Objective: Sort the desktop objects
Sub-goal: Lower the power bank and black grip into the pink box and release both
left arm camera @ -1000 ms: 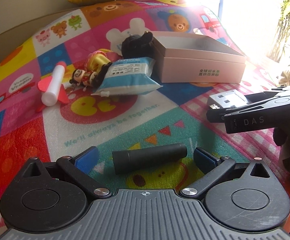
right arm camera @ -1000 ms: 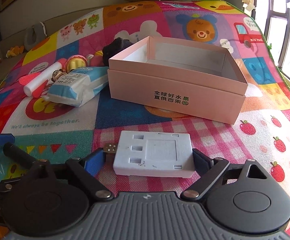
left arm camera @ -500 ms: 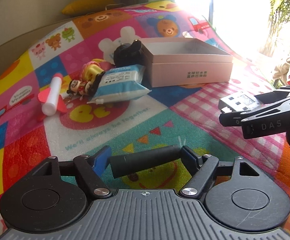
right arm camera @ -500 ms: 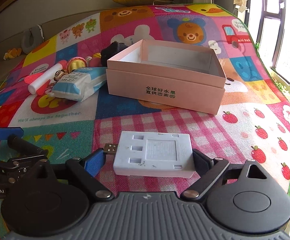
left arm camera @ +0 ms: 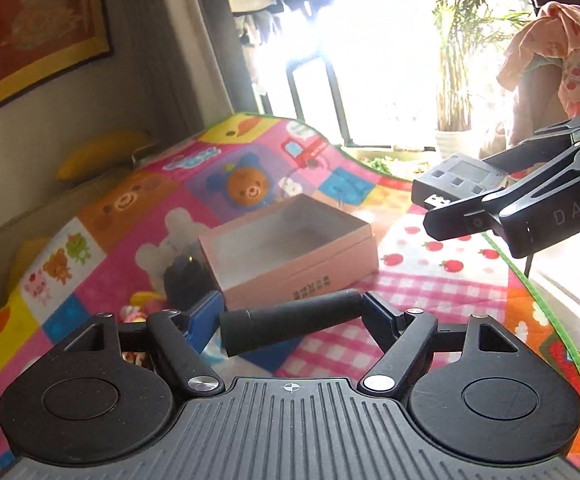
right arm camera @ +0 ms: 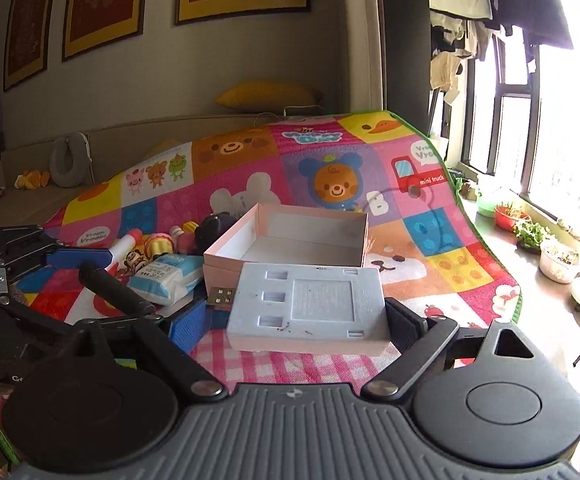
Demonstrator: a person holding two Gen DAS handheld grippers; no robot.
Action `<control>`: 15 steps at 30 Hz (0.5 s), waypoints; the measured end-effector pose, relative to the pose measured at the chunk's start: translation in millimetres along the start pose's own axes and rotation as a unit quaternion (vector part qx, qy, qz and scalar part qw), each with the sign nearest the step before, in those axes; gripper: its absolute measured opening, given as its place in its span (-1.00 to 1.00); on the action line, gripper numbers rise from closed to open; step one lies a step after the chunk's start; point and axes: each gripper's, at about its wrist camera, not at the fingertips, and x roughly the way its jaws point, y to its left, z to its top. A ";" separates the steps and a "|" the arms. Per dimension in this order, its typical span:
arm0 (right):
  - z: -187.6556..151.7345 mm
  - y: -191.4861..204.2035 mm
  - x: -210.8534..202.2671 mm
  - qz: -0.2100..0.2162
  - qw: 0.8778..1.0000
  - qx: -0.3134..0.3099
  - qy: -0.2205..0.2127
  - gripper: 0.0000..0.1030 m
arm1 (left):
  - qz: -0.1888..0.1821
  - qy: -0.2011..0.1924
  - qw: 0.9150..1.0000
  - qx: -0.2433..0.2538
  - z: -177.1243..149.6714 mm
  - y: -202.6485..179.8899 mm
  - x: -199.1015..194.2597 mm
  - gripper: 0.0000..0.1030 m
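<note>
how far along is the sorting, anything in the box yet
Nothing sorted yet: the pink box looks empty. In hand: the left gripper holds a black cylinder, the right gripper a white charger. Left on the mat: wipes pack, figurines and a black toy.

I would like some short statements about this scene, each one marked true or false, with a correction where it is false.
1. The left gripper holds a black cylinder between its pads. True.
2. The right gripper is empty. False: it grips a flat white device with a USB plug on its side.
3. The pink box on the play mat is open and has nothing inside. True.
4. The blue-and-white wipes pack lies inside the pink box. False: it lies on the mat beside the box.
5. Both held objects rest on the mat. False: both are lifted above it.
</note>
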 end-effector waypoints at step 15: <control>90.1 -60.2 188.9 -0.024 0.997 0.064 0.031 0.90 | -0.039 0.019 0.989 -0.144 29.6 97.4 141.5 0.99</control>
